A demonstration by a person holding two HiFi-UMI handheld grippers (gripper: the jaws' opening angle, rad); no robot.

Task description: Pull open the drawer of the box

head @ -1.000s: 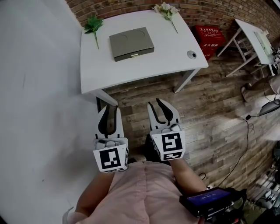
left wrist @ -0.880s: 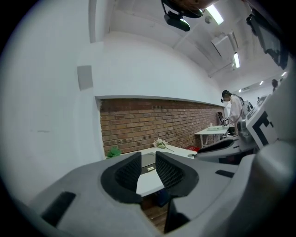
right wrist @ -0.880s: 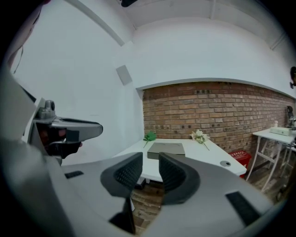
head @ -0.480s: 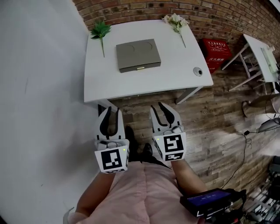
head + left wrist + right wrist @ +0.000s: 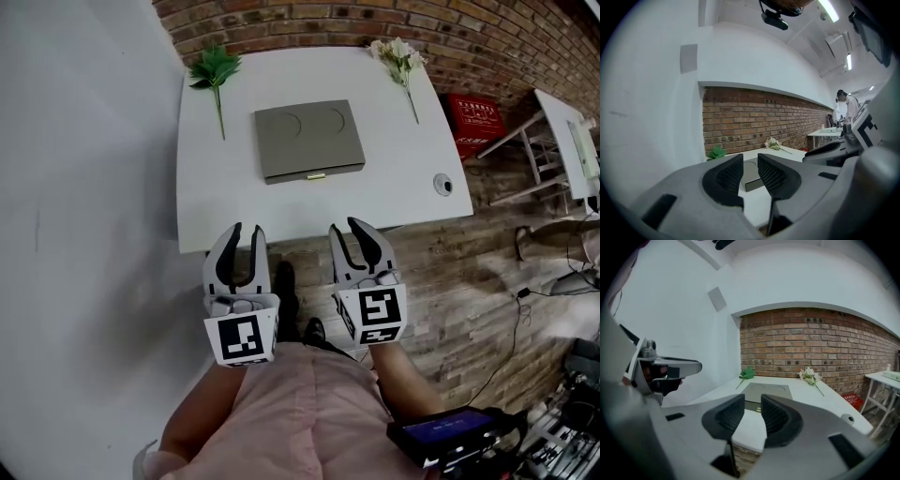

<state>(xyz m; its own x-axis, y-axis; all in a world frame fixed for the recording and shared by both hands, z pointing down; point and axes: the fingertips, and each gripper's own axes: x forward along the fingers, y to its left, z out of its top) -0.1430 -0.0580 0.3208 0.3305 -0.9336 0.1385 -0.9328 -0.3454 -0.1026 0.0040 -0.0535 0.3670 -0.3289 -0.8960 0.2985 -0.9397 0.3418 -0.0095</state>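
The left tool (image 5: 246,232) and the right tool (image 5: 349,230) are held open and empty at the near edge of the counter (image 5: 403,159), apart from the closed box (image 5: 309,141).

The head camera is looking steeply down onto the white table (image 5: 216,187), the left gripper (image 5: 246,232) and the right gripper (image 5: 352,232). Each gripper camera is riding low behind its own jaws, facing almost level toward the brick wall (image 5: 754,117). All three views are sharing the table and the flat grey box (image 5: 309,141).
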